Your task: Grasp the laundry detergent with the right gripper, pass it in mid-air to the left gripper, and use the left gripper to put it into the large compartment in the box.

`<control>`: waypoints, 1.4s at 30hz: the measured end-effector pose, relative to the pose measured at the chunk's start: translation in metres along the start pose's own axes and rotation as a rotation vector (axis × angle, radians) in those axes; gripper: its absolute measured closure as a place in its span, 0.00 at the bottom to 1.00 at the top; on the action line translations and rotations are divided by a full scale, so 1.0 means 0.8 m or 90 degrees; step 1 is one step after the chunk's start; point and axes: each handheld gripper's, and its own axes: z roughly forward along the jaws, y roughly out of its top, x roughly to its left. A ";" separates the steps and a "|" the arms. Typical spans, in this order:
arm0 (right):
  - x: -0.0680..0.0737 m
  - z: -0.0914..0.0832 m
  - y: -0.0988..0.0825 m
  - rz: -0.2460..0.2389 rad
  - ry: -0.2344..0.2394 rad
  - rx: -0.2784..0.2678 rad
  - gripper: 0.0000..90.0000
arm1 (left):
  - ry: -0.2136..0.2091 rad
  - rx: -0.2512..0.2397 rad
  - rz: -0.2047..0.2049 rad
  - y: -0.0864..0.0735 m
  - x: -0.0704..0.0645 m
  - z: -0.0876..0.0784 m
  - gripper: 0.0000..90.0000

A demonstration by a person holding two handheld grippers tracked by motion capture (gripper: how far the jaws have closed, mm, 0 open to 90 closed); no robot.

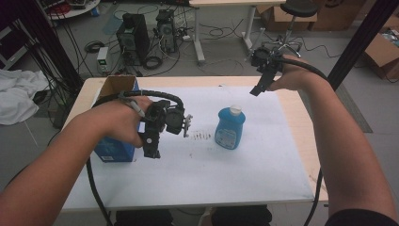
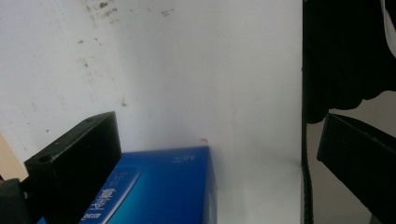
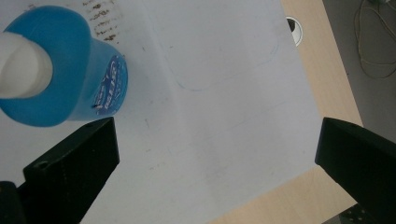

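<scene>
High view shows a pale wooden table (image 1: 291, 122) covered over most of its top by a white paper sheet (image 1: 197, 174) with brown specks near its middle. Standing upright on that sheet, a little right of the middle, is a blue plastic bottle with a white cap (image 1: 230, 127). An open blue cardboard box (image 1: 114, 149) stands at the sheet's left edge, toward the table's far left corner.

Held above the sheet just right of the box is the left gripper (image 1: 151, 149), pointing down. Left gripper view has its two black jaws set wide apart with nothing between them, the box's blue top (image 2: 163, 186) below and the sheet (image 2: 201, 70) beyond.

Raised over the table's far right corner, the right gripper (image 1: 259, 87) is well apart from the bottle. Right gripper view looks down on the bottle (image 3: 60, 79) at upper left, above and outside the left jaw; the jaws stand wide open around bare sheet (image 3: 224, 116), with the table's wooden edge (image 3: 327, 74) at right.
</scene>
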 end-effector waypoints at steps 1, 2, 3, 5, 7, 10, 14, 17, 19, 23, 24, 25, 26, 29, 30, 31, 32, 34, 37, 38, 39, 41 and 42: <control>0.001 -0.002 -0.003 0.001 -0.001 -0.001 0.00 | -0.001 -0.001 0.000 0.000 0.000 0.001 0.00; 0.002 -0.004 -0.006 0.003 -0.002 -0.004 0.00 | -0.004 0.001 -0.002 0.001 0.000 0.002 0.00; 0.003 -0.005 -0.010 0.005 0.000 -0.008 0.00 | -0.007 0.003 -0.003 0.002 -0.001 0.002 0.00; 0.006 -0.008 -0.017 0.007 -0.001 -0.008 0.00 | -0.008 0.005 -0.001 0.003 -0.002 0.004 0.00; 0.009 -0.010 -0.023 0.005 -0.002 -0.011 0.00 | -0.010 0.004 0.001 0.003 -0.003 0.004 0.00; 0.013 -0.012 -0.029 0.004 0.000 -0.016 0.00 | -0.007 0.006 0.007 0.003 -0.004 0.003 0.00; 0.025 -0.010 -0.046 -0.005 0.005 -0.023 0.00 | -0.003 0.006 0.006 0.001 -0.007 0.000 0.00; 0.034 -0.006 -0.057 -0.009 0.016 -0.038 0.00 | 0.002 0.000 0.006 -0.001 -0.009 0.000 0.00; 0.043 -0.002 -0.065 -0.009 0.022 -0.046 0.00 | -0.001 0.002 0.003 -0.002 -0.009 0.000 0.00; 0.057 0.010 -0.082 -0.013 0.034 -0.071 0.00 | 0.001 0.000 0.000 -0.003 -0.009 0.002 0.00; 0.057 0.010 -0.082 -0.013 0.034 -0.071 0.00 | 0.002 0.001 0.000 -0.003 -0.009 0.002 0.00; 0.063 0.016 -0.092 -0.009 0.043 -0.088 0.00 | 0.003 0.000 0.002 -0.003 -0.009 0.001 0.00; 0.065 0.018 -0.095 -0.008 0.047 -0.094 0.00 | 0.004 -0.003 0.001 -0.002 -0.009 0.001 0.00; 0.073 0.028 -0.105 -0.004 0.057 -0.113 0.00 | 0.005 -0.005 0.003 -0.002 -0.010 -0.001 0.00; 0.076 0.031 -0.108 -0.003 0.062 -0.119 0.00 | 0.005 -0.003 0.005 -0.002 -0.011 -0.002 0.00; 0.079 0.034 -0.111 -0.003 0.064 -0.127 0.00 | 0.005 -0.003 0.005 -0.002 -0.011 -0.003 0.00; 0.082 0.037 -0.113 -0.001 0.066 -0.133 0.00 | 0.006 -0.003 0.004 -0.002 -0.011 -0.003 0.00; 0.084 0.039 -0.116 -0.001 0.067 -0.142 0.00 | 0.008 -0.003 0.002 -0.002 -0.012 -0.003 0.00; 0.093 0.048 -0.124 0.002 0.069 -0.177 0.00 | 0.011 -0.004 0.003 -0.002 -0.013 -0.003 0.00; 0.095 0.050 -0.126 0.004 0.070 -0.186 0.00 | 0.011 -0.003 0.003 -0.001 -0.014 -0.003 0.00; 0.096 0.051 -0.127 0.005 0.070 -0.190 0.00 | 0.011 -0.003 0.003 -0.001 -0.014 -0.003 0.00; 0.100 0.055 -0.130 0.010 0.071 -0.205 0.00 | 0.006 0.001 0.002 0.000 -0.015 -0.004 0.00; 0.101 0.057 -0.131 0.011 0.072 -0.209 0.00 | 0.009 0.000 0.005 0.000 -0.015 -0.005 0.00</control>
